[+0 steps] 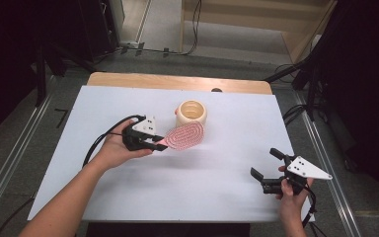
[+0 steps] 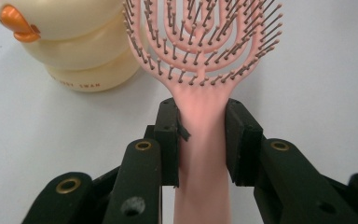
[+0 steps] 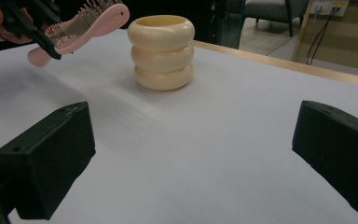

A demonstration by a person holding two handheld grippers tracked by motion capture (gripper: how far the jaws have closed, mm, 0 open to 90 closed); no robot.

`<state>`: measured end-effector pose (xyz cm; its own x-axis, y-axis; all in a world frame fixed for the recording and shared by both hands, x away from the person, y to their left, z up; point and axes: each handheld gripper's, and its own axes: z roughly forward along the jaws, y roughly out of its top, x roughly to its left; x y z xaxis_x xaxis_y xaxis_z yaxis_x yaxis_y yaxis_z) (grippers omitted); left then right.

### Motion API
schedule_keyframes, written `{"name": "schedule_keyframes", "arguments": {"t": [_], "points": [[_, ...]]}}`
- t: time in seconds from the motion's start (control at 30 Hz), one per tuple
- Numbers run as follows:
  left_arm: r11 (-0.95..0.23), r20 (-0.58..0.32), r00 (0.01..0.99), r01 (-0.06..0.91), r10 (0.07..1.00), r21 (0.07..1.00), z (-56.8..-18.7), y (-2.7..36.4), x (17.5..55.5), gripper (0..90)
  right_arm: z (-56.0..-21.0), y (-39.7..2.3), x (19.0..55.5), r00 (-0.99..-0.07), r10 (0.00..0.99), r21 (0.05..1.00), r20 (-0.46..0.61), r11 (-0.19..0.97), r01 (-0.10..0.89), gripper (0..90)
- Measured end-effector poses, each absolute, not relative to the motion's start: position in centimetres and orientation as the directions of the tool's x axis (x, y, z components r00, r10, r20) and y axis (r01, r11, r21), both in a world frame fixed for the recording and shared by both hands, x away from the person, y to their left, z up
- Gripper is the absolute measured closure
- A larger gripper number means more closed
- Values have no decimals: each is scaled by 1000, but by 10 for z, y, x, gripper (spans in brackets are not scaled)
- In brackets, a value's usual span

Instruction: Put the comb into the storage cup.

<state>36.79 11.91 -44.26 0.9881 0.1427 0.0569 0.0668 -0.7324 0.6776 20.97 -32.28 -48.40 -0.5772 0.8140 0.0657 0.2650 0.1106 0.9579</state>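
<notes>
Left gripper (image 2: 200, 135) pinches pink hairbrush (image 2: 200, 60) by handle, pads pressed on both sides; bristle head ahead of jaws, top cut off by frame edge. Cream ringed holder (image 2: 70, 42) ahead-left of jaws, partly cut off. Right gripper (image 3: 191, 154) jaws spread wide, nothing between, over white table (image 3: 223, 140); holder far ahead.

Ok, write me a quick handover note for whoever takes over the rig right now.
Left gripper: shut on the pink brush at its handle, brush lifted off the table, head next to the cream holder.
Right gripper: open, holding nothing, near the table's right front edge.
Holder stands upright mid-table, opening up; nothing shows inside it.
Done: brush picked up.
Left, probably: get the brush into the holder and let go.
</notes>
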Motion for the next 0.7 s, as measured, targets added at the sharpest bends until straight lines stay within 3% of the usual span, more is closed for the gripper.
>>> {"name": "schedule_keyframes", "arguments": {"t": [0.7], "points": [[-622,55,980,78,193,779,-438,126,356,707,-437,-273,237,-673,737,963,72,124,239,0]]}}
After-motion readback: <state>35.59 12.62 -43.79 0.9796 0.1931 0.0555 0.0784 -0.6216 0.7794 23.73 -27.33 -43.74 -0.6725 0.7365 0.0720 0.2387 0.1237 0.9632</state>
